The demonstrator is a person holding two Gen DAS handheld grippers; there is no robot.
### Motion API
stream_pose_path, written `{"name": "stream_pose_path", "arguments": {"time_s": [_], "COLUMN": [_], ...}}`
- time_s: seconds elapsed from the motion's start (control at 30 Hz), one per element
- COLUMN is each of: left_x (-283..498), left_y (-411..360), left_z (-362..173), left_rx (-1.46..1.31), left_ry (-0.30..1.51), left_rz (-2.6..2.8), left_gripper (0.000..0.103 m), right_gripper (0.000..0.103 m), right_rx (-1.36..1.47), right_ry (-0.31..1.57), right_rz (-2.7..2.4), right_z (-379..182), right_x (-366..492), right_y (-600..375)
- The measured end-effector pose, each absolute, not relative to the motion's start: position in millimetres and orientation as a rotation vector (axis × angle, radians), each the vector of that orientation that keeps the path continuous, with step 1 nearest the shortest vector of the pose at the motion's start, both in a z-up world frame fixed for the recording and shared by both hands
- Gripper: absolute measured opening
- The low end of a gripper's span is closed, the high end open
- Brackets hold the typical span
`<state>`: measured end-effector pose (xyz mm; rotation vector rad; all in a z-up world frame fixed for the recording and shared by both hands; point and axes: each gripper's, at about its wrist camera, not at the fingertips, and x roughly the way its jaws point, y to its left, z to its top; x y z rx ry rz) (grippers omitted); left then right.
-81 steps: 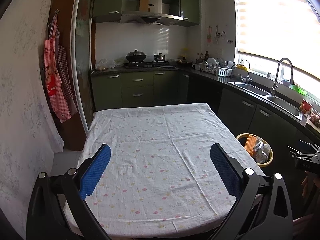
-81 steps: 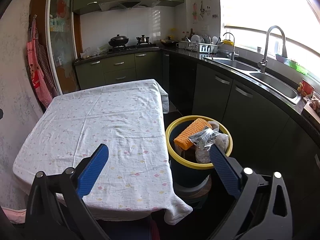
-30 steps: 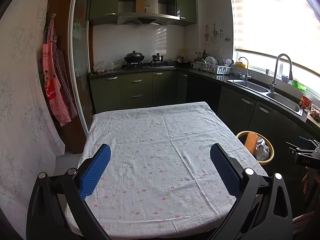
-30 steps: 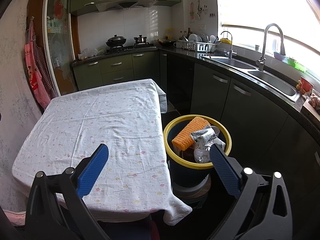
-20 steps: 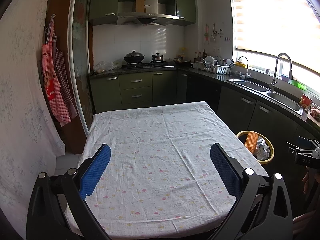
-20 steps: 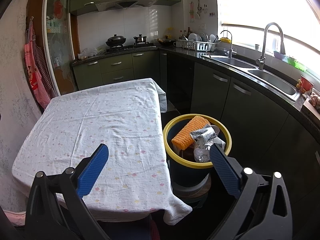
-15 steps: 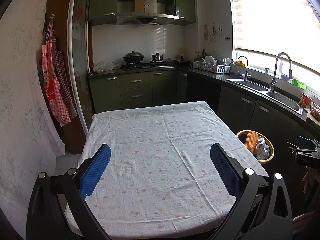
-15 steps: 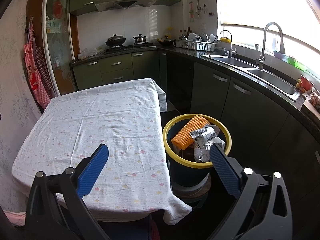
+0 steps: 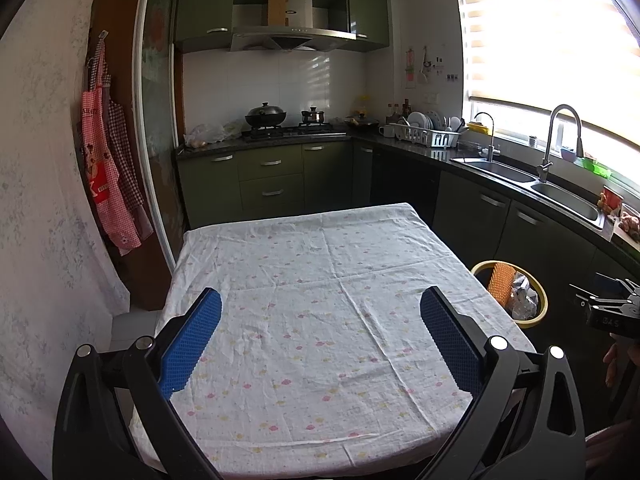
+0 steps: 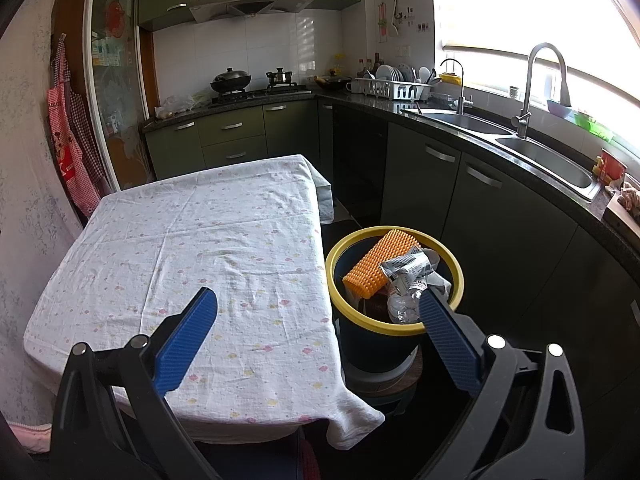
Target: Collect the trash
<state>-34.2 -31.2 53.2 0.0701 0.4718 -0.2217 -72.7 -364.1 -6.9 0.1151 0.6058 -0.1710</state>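
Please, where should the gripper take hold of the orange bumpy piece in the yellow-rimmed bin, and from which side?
Grip the raised far end of the orange bumpy foam-like sheet, probably coming from above. It leans tilted against the yellow-rimmed dark bin, and its lower end sits among crumpled silver wrappers, so the top edge is freest.

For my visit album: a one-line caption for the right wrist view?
Open right gripper hovers between a clothed table and a yellow-rimmed bin holding trash.

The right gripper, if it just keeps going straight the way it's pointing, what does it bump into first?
Probably the tablecloth near the table's edge, beside the yellow-rimmed bin. The right gripper is open and empty; depth is hard to judge here.
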Motion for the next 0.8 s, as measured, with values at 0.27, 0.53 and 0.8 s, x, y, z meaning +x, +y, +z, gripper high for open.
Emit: {"name": "stream_pose_path", "arguments": {"time_s": [0.27,0.53,0.8], "left_x": [-30.9,-28.8,2.6], "left_y": [-30.3,-27.4,-26.0], "left_z": [54.0,53.2,43.0], "left_rx": [0.071,0.069,0.049], "left_ry": [0.477,0.462,0.524], "left_rz": [-0.232,-0.246,-0.247], "left_gripper": [0.098,0.098,0.098], "right_gripper": [0.096,0.096,0.096], "right_rx": [0.118,0.12,0.109], "right_ry": [0.607,0.612,0.622], "right_rz": [-0.172,-0.172,-0.156], "right_z": [-7.8,-11.4,-12.3], "right_x": [-72.2,-71.6,-55.7], "right_y": [-363.9,-363.5,-362.6]}}
